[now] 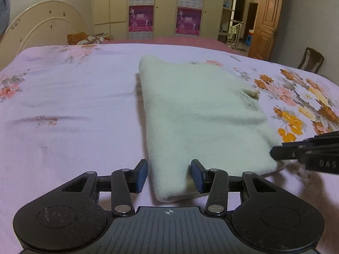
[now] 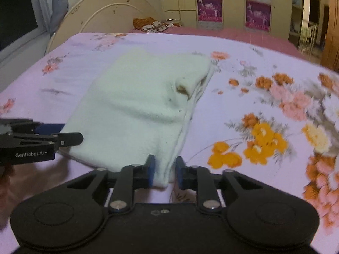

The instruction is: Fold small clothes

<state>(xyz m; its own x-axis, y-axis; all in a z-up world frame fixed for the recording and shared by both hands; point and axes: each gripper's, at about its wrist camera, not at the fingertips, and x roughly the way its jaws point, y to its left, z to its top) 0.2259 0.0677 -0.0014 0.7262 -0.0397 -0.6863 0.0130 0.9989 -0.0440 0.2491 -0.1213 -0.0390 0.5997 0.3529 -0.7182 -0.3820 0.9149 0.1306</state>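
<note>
A folded cream knit garment (image 1: 203,114) lies flat on the floral bedsheet (image 1: 70,110); it also shows in the right wrist view (image 2: 135,110). My left gripper (image 1: 168,175) is open, its blue pads on either side of the garment's near left corner, not pinching it. My right gripper (image 2: 164,170) is open with a narrower gap around the garment's near right corner. Each gripper shows in the other's view: the right gripper at the right edge (image 1: 275,153), the left gripper at the left edge (image 2: 72,138).
A cream headboard (image 1: 42,27) stands at the far left of the bed. Pillows (image 1: 84,39) lie by it. Wardrobes with pink posters (image 1: 165,8) line the back wall. A wooden door (image 1: 267,25) and a chair (image 1: 311,60) are at the right.
</note>
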